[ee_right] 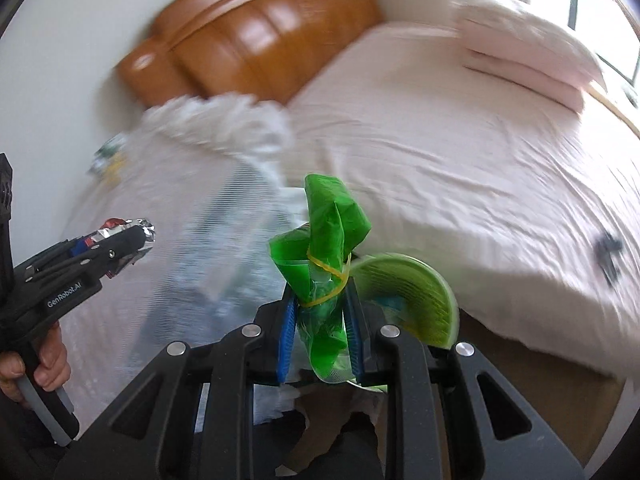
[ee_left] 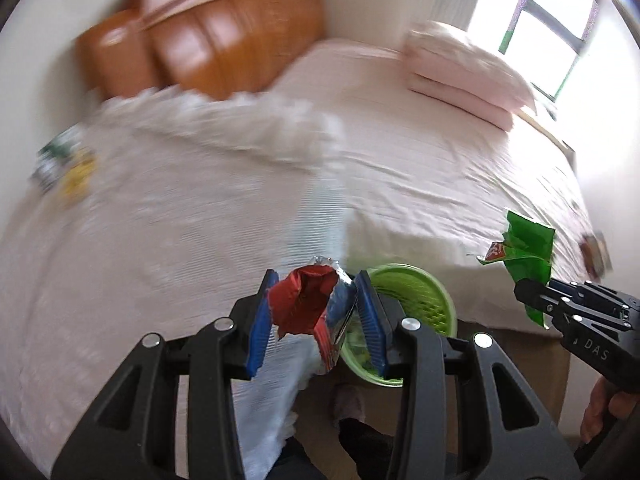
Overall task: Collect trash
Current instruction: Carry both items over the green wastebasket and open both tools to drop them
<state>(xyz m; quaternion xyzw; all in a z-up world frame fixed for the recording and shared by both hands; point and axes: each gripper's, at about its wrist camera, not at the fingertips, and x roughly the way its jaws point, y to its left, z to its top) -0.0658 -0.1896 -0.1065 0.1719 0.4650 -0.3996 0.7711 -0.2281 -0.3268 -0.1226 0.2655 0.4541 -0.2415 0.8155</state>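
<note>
Wrappers (ee_left: 308, 304) in both tongs (ee_left: 316, 312)

Two grippers are showing, the left gripper (ee_left: 316, 312) and the right gripper (ee_right: 322, 332). Two wrappers are being held: one red wrapper (ee_left: 302, 300), one green wrapper (ee_right: 326, 240). One green basket (ee_left: 416, 300) is sitting beside one bed (ee_left: 420, 168).

"DAS" on right gripper (ee_left: 536, 300), "GenRobot.AI" on left gripper (ee_right: 132, 246)
</note>
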